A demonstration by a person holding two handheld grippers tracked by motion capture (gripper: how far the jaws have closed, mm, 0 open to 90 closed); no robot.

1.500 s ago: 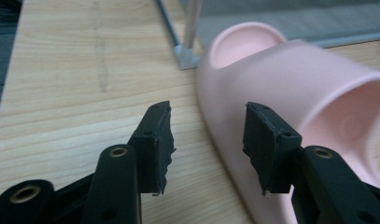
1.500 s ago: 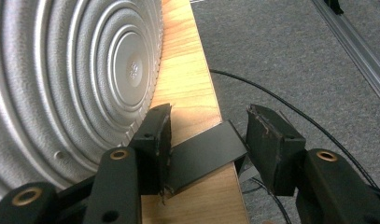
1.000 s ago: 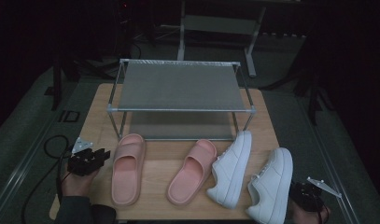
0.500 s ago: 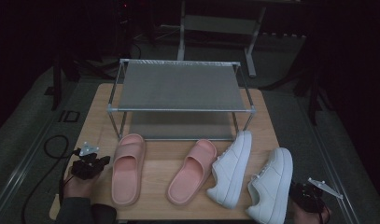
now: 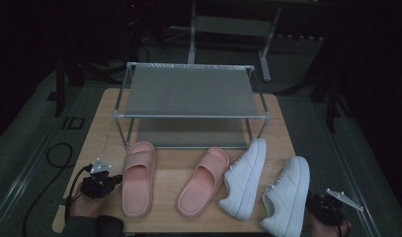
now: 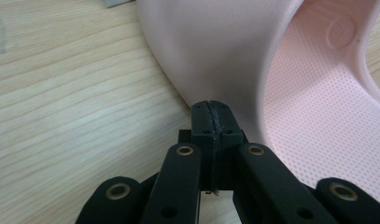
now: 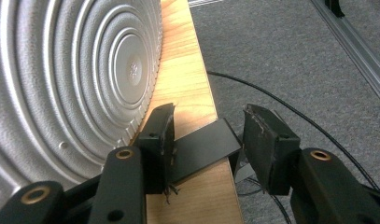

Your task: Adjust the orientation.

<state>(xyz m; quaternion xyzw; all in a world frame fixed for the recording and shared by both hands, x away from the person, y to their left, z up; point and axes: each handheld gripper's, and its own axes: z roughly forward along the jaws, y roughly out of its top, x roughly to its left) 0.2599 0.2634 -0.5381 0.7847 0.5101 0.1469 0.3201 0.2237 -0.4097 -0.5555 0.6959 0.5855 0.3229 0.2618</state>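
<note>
A pair of pink slippers lies on the wooden table (image 5: pixel 102 128), the left slipper (image 5: pixel 138 180) and the right slipper (image 5: pixel 203 181). My left gripper (image 5: pixel 114 178) sits just left of the left slipper, held by a hand. In the left gripper view its jaws (image 6: pixel 211 105) are shut with nothing between them, and their tips rest against the pink slipper's (image 6: pixel 225 51) outer side. Two white sneakers (image 5: pixel 245 177) (image 5: pixel 286 195) lie to the right. My right gripper (image 5: pixel 312 201) is at the table's right edge, open (image 7: pixel 208 116), beside the right sneaker's grey ribbed sole (image 7: pixel 75 70).
A two-tier metal mesh shoe rack (image 5: pixel 191 116) stands at the back of the table, both shelves bare. Grey carpet (image 7: pixel 295 56) with a black cable surrounds the table. A black bracket on the table edge lies under my right gripper's jaws.
My left gripper has slid a little toward the near edge of the table along the left slipper's side. The right gripper and all the shoes have stayed put.
</note>
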